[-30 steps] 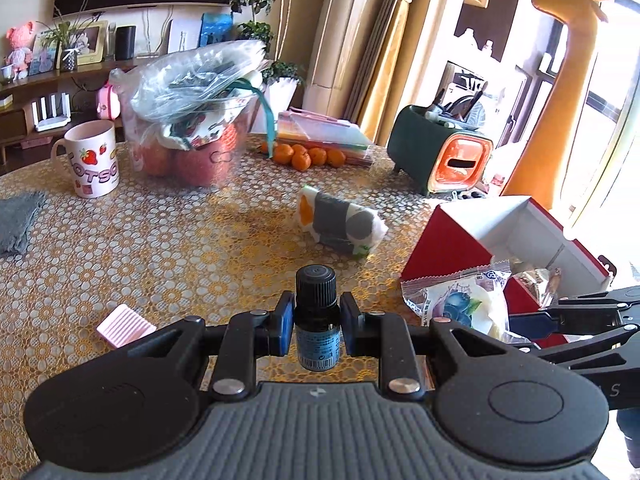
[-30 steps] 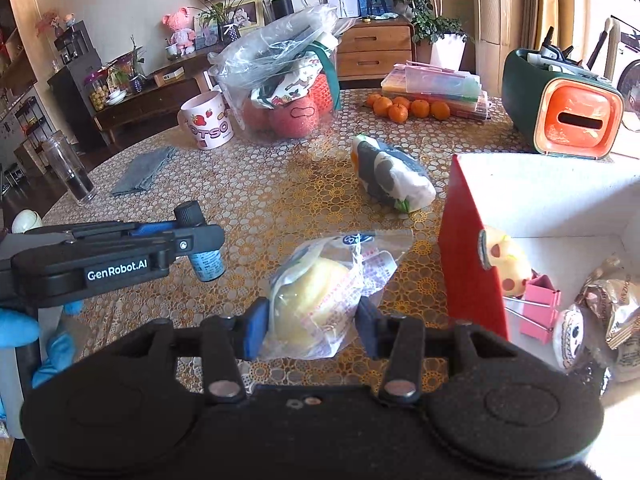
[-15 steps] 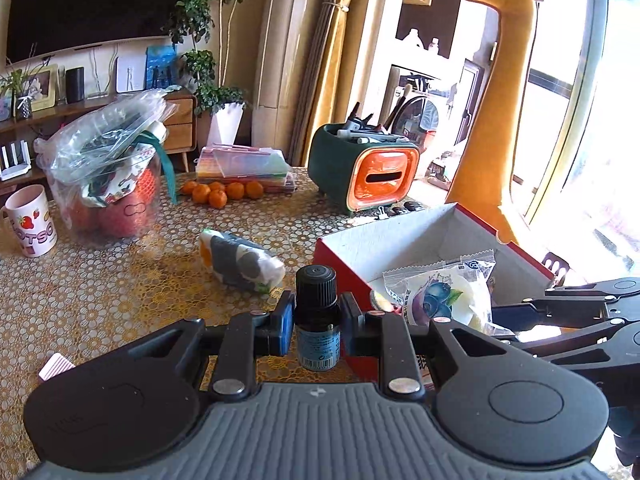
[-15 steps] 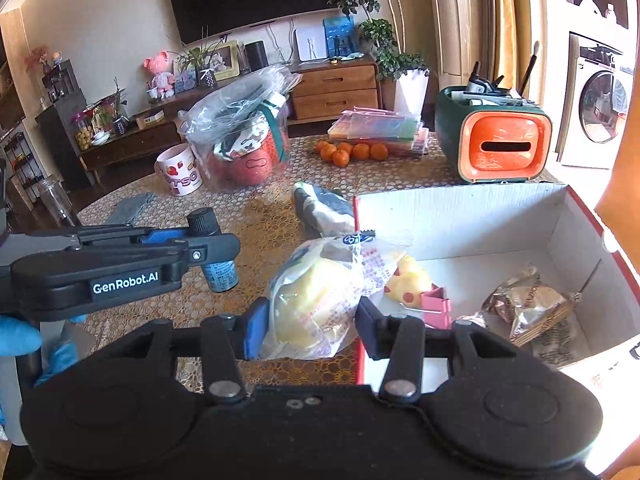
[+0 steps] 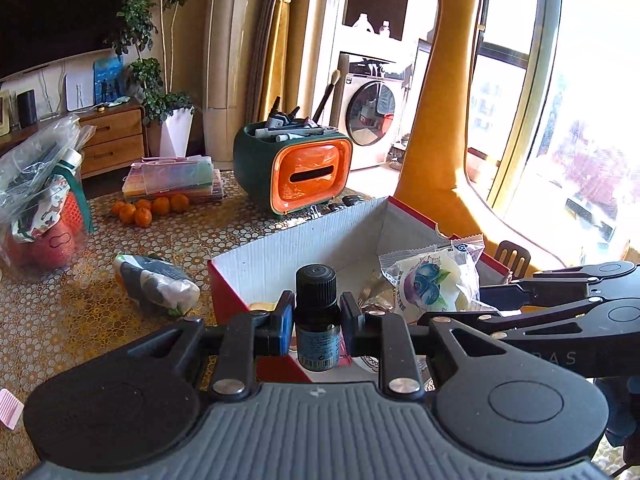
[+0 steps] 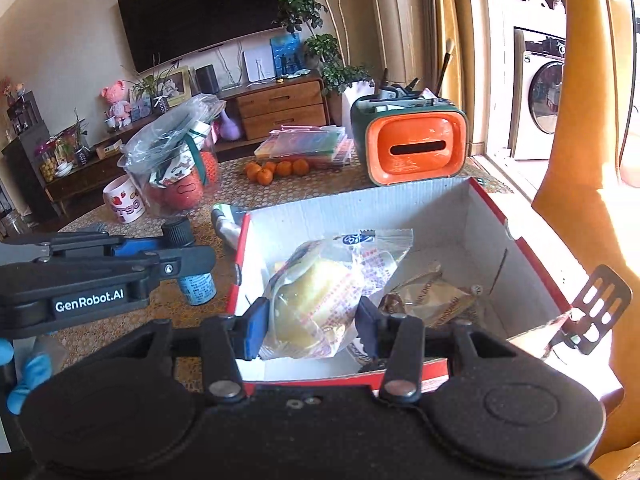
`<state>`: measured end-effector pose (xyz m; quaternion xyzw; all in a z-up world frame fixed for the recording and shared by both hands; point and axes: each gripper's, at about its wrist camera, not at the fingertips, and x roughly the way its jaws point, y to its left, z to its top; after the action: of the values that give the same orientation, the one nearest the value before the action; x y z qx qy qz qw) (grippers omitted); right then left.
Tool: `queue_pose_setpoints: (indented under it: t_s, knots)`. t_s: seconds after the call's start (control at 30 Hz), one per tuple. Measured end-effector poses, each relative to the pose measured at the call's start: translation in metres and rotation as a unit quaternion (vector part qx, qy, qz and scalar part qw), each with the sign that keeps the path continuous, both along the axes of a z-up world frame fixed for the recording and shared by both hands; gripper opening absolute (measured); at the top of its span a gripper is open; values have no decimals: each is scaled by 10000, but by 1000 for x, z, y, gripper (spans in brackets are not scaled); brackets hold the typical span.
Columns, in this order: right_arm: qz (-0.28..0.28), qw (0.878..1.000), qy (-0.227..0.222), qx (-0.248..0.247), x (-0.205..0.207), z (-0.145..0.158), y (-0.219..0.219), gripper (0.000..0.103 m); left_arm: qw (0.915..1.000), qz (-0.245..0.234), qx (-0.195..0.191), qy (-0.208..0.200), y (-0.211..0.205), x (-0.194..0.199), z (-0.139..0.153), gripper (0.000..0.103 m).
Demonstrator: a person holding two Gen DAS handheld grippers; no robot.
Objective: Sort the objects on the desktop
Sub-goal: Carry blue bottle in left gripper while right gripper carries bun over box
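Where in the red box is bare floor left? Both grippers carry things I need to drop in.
The box has bare white floor along its far wall and left side. Its right front is crowded by a gold wrapper. On the table, bare cloth lies between the pouch and oranges.

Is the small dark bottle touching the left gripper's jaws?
Touching. The left wrist view shows the left gripper with both jaws pressed against the small dark bottle, holding it upright.

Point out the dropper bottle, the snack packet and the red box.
dropper bottle (image 5: 316,326): left wrist view, its neck.
snack packet (image 6: 320,300): right wrist view, wrapper middle.
red box (image 6: 400,204): right wrist view, far inner wall.
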<state>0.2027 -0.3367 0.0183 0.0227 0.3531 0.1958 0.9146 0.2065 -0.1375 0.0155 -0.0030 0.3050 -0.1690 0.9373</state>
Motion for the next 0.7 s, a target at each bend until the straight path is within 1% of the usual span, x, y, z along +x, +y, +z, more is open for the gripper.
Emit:
queue_pose_setpoints:
  t_s: [0.2,0.33,0.43,0.7]
  knots:
    - [-251,9997,30,-30,18,-7,-25,46,9995,-218,194,120,-29,14,-9,23]
    - [-351,9993,81,-110,30,-16,-31,46,9990,-276,310,177,-41,24,-18,23]
    - [-400,9990,117,-177,39,-23,-35,46,9987,-293,352,243,-47,31,-23,23]
    - [-408,9986,193,-259,61,-36,-43,46,9969,-367,506,480,-58,66,-36,23]
